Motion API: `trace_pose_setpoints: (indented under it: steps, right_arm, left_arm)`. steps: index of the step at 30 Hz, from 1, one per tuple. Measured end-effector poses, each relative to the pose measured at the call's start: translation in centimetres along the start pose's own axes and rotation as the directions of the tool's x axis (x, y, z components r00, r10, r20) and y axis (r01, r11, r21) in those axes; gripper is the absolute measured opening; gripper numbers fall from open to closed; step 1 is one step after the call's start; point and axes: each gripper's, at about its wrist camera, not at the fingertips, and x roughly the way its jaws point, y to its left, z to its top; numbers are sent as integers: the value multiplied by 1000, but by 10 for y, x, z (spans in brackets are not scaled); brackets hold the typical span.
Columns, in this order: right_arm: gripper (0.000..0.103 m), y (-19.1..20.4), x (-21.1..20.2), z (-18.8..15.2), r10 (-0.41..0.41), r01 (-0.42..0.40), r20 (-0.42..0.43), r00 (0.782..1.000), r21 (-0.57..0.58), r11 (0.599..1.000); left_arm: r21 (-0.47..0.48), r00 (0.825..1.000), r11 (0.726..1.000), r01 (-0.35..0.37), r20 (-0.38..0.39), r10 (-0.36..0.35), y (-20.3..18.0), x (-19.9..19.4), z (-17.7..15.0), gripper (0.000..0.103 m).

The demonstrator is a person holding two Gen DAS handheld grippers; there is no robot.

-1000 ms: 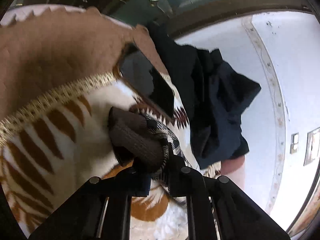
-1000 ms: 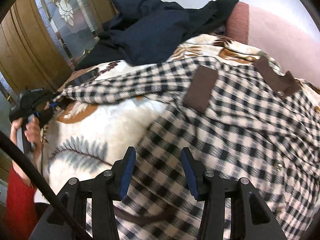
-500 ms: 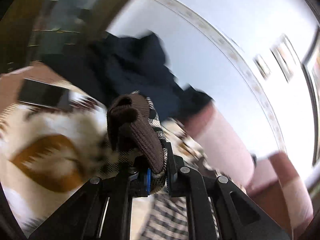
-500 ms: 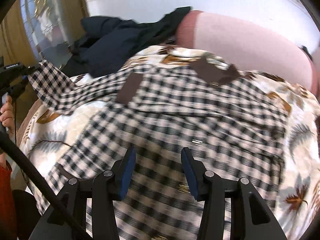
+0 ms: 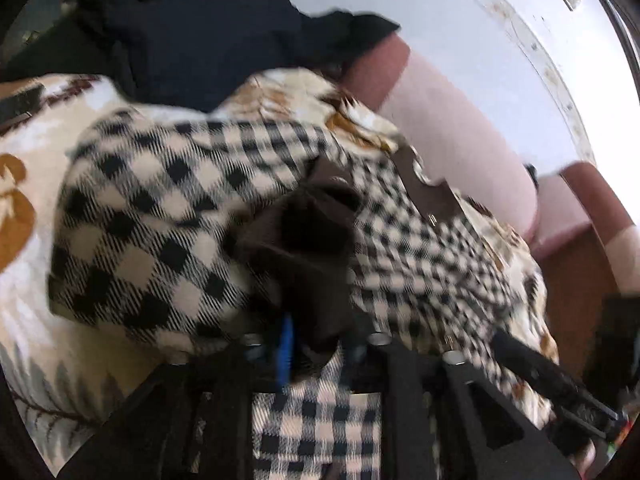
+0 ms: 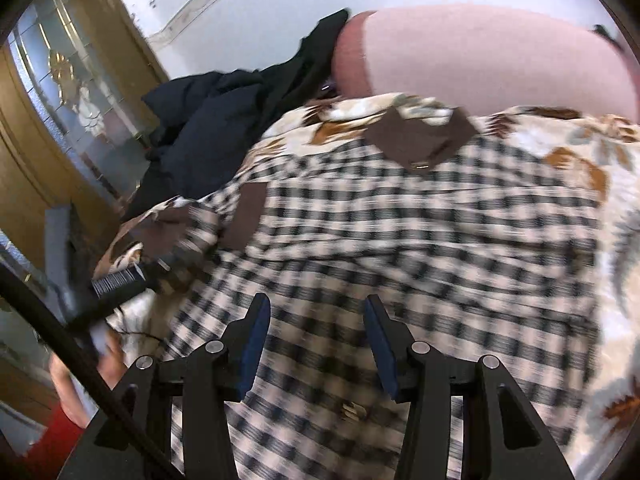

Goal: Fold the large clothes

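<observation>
A black-and-cream checked shirt [image 6: 400, 240] with a brown collar [image 6: 420, 140] lies spread on a leaf-print blanket [image 6: 616, 208]. In the left wrist view its sleeve [image 5: 160, 220] is folded in over the shirt body. The brown ribbed cuff [image 5: 312, 248] sits between the jaws of my left gripper [image 5: 320, 344], which are opening around it. The right wrist view shows that left gripper [image 6: 160, 268] at the shirt's left side. My right gripper [image 6: 316, 344] hovers open over the shirt's lower part, nothing between its fingers.
A heap of dark navy clothes [image 5: 200, 32] lies at the blanket's far end, against a pink padded backrest [image 6: 480, 52]. A wooden door with patterned glass [image 6: 60, 80] stands to the left. A person's hand [image 6: 72, 380] holds the left gripper.
My left gripper carried the cuff from the blanket's edge across onto the shirt body, rolling as it went, and its jaws have parted. The right gripper shifted over the shirt, still open.
</observation>
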Motion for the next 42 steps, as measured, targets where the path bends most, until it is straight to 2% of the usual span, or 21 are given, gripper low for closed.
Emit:
trace_pose_setpoints:
  steps: [2,5,7,10,14,17,18,19,20,21,24,30,34,39,42]
  right_arm:
    - [57,13,13,4,21,-21,-4,1000,-6,1000]
    - [59,40,36,12,46,-47,-16,999,-39,998]
    - [66,53,47,14,55,-57,-28,998,-58,997]
    - [71,69,61,11,63,-66,-39,997,-71,995]
    - [73,82,83,7,-16,10,-56,998,-104,995]
    - [72,85,95,8,-46,40,-55,997,-98,994]
    - [58,87,97,10,-46,40,-55,997,-104,994]
    - [17,87,99,12,-45,36,-72,996,-115,993]
    - [6,86,100,15,-40,29,-91,995,-121,992]
    - [6,85,97,18,-39,27,-94,995,-126,992]
    - [6,80,70,32,-55,51,-21,998,-152,987]
    - [6,29,16,57,-125,132,73,990,-101,986]
    - [6,-42,-12,66,-229,228,96,969,20,973]
    - [6,-125,-30,62,-322,309,62,945,162,937]
    - [6,-158,-30,53,-349,336,29,937,208,919]
  left_arm:
    - [-3,999,999,50,-11,-50,5,-8,3,58]
    - [-20,995,995,97,37,-97,17,-31,6,64]
    - [-37,994,996,85,73,-82,29,-46,11,66]
    - [-101,992,995,15,123,-3,61,-60,18,66]
    - [-188,988,982,-26,145,54,92,-68,24,66]
    - [-206,984,978,-40,163,75,98,-70,29,66]
    - [-206,982,977,-48,167,83,97,-69,31,66]
    - [-204,981,977,-58,169,94,95,-68,33,66]
    - [-201,980,977,-68,172,104,93,-66,36,66]
    - [-196,979,978,-74,174,109,91,-64,38,66]
    - [-183,978,979,-89,168,120,83,-52,44,66]
    - [-159,987,984,-81,127,102,62,-27,48,66]
    - [-136,990,987,-90,99,104,47,-11,46,66]
    - [-92,990,989,-117,63,123,26,9,43,66]
    - [-58,989,989,-136,54,139,15,16,40,66]
